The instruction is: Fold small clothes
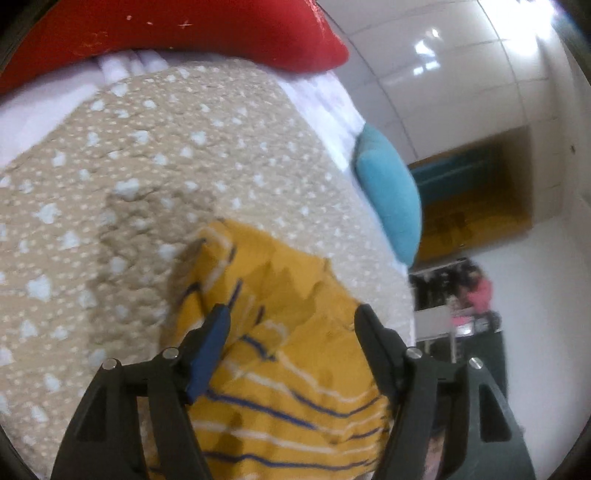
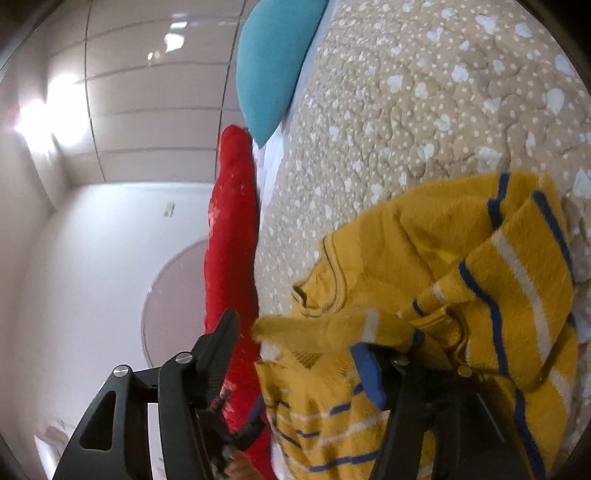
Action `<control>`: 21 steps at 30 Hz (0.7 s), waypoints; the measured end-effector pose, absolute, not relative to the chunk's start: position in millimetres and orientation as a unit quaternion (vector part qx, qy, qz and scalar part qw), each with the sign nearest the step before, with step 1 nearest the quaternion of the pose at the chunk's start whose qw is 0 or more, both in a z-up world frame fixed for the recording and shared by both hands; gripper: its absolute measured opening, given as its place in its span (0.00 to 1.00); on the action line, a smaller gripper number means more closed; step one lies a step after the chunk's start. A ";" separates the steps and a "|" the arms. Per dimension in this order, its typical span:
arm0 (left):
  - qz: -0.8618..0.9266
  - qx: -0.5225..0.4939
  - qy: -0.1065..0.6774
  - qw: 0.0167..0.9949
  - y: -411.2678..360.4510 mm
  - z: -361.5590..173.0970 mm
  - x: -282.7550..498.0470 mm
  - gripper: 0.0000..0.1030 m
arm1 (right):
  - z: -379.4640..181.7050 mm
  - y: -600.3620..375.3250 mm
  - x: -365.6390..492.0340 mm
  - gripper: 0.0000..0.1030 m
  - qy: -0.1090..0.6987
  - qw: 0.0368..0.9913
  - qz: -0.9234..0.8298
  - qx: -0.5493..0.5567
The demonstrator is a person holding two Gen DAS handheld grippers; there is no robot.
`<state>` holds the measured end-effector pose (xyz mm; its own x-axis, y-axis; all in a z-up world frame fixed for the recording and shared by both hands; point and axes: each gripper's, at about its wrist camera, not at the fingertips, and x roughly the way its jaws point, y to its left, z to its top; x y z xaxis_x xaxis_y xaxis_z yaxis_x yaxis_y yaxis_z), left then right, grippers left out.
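Observation:
A small mustard-yellow knit sweater (image 1: 288,369) with navy and white stripes lies crumpled on the beige quilt. In the left wrist view my left gripper (image 1: 291,314) is open above it, its fingers standing well apart on either side of the bunched fabric. The same sweater (image 2: 443,236) fills the lower right of the right wrist view, neck opening showing, one striped part folded over. My right gripper (image 2: 295,332) is open; a loose fold of the sweater lies between its fingers and drapes over the right finger with the blue pad (image 2: 369,373). The left finger is clear of the cloth.
The beige quilt (image 1: 147,166) with white hearts and dots covers a bed with a white sheet. A red pillow (image 1: 166,29) and a teal cushion (image 1: 391,206) lie along the bed's edges. A person in a pink top (image 1: 482,295) stands far back in the room.

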<state>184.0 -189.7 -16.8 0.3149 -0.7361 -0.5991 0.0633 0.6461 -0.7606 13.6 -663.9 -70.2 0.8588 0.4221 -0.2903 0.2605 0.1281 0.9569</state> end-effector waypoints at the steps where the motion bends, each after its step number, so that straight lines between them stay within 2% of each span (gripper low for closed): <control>1: -0.268 -0.318 0.523 0.744 -187.4 -17.5 181.5 0.67 | -69.2 -666.0 12.7 0.75 0.251 0.698 0.059 0.668; 3: -0.267 -0.302 0.529 0.747 -184.7 -17.2 171.2 0.67 | -65.4 -667.9 11.2 0.84 0.241 0.688 0.052 0.682; 7: -0.268 -0.260 0.532 0.760 -181.3 -9.8 147.3 0.67 | -47.1 -653.1 19.1 0.84 0.325 0.732 0.018 0.598; 11: -0.260 -0.187 0.525 0.789 -174.2 -3.1 120.5 0.74 | -5.1 -643.4 -14.5 0.84 0.311 0.785 0.052 0.533; 13: -0.260 -0.163 0.526 0.793 -167.6 -7.5 107.8 0.74 | 12.7 -638.0 -45.1 0.84 0.318 0.815 0.054 0.482; 18: -0.267 -0.101 0.537 0.794 -171.4 -36.9 84.2 0.75 | 6.2 -620.1 -113.7 0.84 0.367 0.862 -0.014 0.350; 20: -0.267 -0.068 0.541 0.795 -180.2 -49.0 74.1 0.74 | -11.9 -608.8 -127.3 0.78 0.388 0.859 -0.022 0.333; 21: -0.268 -0.046 0.543 0.794 -186.0 -52.6 70.4 0.61 | -19.6 -604.7 -128.9 0.63 0.395 0.856 -0.022 0.333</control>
<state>70.4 -186.0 -52.6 0.2666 -0.4756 -0.8383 0.3752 0.8524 -0.3643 -128.9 -604.7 -19.6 0.6877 0.2243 -0.6905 0.3013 0.7771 0.5525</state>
